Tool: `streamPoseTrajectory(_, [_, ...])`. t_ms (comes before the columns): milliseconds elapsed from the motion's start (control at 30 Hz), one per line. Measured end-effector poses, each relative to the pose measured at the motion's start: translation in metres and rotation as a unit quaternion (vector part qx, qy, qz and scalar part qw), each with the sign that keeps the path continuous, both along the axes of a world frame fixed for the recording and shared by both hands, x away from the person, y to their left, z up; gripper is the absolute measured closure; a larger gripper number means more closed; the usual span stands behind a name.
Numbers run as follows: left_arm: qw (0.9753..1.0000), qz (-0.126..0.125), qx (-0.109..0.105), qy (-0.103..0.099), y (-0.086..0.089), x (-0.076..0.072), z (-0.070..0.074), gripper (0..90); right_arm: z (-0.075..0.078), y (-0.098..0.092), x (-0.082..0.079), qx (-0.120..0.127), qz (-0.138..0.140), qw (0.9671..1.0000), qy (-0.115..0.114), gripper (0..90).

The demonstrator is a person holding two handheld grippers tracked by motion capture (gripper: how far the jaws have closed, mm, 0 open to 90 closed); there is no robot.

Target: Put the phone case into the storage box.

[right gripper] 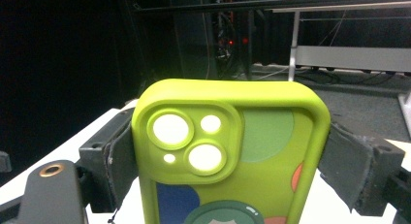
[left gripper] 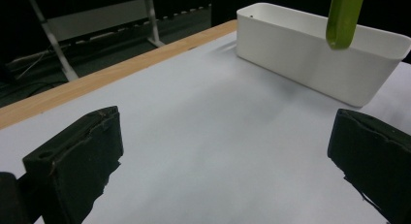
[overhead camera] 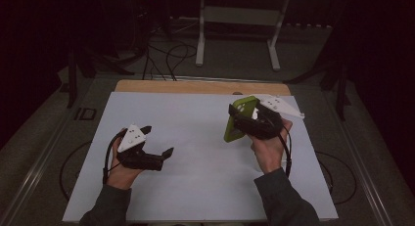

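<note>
While both hands hover over the tabletop (overhead camera: pixel 195 133):
Right claw (overhead camera: pixel 244 119): clamped on the green phone case (right gripper: pixel 228 156), held upright above the white sheet.
Left claw (overhead camera: pixel 159 140): jaws wide apart, holding nothing.
White bin (left gripper: pixel 315 49): standing beneath the case.

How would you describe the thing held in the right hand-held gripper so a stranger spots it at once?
Start at the white table and look to its right side. The right hand-held gripper clamps an upright phone case. Nothing else there is lime green with round camera holes.
</note>
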State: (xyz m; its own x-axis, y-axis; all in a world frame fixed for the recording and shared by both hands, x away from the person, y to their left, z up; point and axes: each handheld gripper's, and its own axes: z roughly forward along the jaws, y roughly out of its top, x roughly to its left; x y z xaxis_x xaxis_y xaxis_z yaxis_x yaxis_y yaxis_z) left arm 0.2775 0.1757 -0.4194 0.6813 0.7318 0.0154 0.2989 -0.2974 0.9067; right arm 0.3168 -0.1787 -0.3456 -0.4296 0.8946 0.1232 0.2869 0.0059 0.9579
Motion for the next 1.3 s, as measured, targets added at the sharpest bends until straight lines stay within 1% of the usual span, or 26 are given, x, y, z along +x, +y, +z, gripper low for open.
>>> streamPoseTrajectory(100, [1.0000, 0.002, 0.000, -0.001, 0.005, -0.002, -0.004, 0.0, 0.003, -0.001, 0.002, -0.001, -0.003, 1.0000, -0.003, 15.8])
streamPoseTrajectory(400, [0.9999, 0.016, 0.003, -0.001, 0.023, -0.008, -0.012, 0.0, 0.004, -0.006, 0.007, -0.003, -0.010, 0.9999, 0.001, 15.8])
streamPoseTrajectory(500, [0.9998, 0.018, 0.003, -0.002, 0.027, -0.010, -0.014, 0.0, 0.004, -0.008, 0.009, -0.003, -0.012, 0.9999, 0.001, 15.8])
streamPoseTrajectory(633, [0.9997, 0.026, -0.002, 0.000, 0.036, -0.014, -0.020, 0.0, 0.004, -0.009, 0.011, -0.004, -0.013, 0.9999, 0.002, 15.8])
streamPoseTrajectory(667, [0.9997, 0.026, -0.002, 0.000, 0.036, -0.014, -0.020, 0.0, 0.004, -0.010, 0.011, -0.004, -0.014, 0.9999, 0.002, 15.8])
streamPoseTrajectory(700, [0.9996, 0.029, -0.006, 0.002, 0.039, -0.016, -0.023, 0.0, 0.004, -0.010, 0.012, -0.004, -0.015, 0.9999, 0.002, 15.8])
streamPoseTrajectory(767, [0.9994, 0.033, -0.006, -0.001, 0.041, -0.018, -0.026, 0.0, 0.004, -0.011, 0.013, -0.004, -0.015, 0.9999, 0.002, 15.8])
streamPoseTrajectory(900, [0.9993, 0.036, -0.007, 0.000, 0.045, -0.020, -0.029, 0.0, 0.005, -0.013, 0.015, -0.006, -0.020, 0.9998, 0.003, 15.8])
streamPoseTrajectory(933, [0.9991, 0.041, -0.010, 0.001, 0.048, -0.022, -0.031, 0.0, 0.006, -0.013, 0.015, -0.006, -0.020, 0.9998, 0.002, 15.8])
streamPoseTrajectory(1067, [0.9989, 0.044, -0.016, -0.001, 0.053, -0.027, -0.034, 0.0, 0.009, -0.016, 0.017, -0.006, -0.024, 0.9997, 0.001, 15.8])
streamPoseTrajectory(1300, [0.9988, 0.047, -0.015, 0.000, 0.057, -0.029, -0.039, 0.0, 0.010, -0.019, 0.021, -0.008, -0.033, 0.9994, 0.000, 15.7])
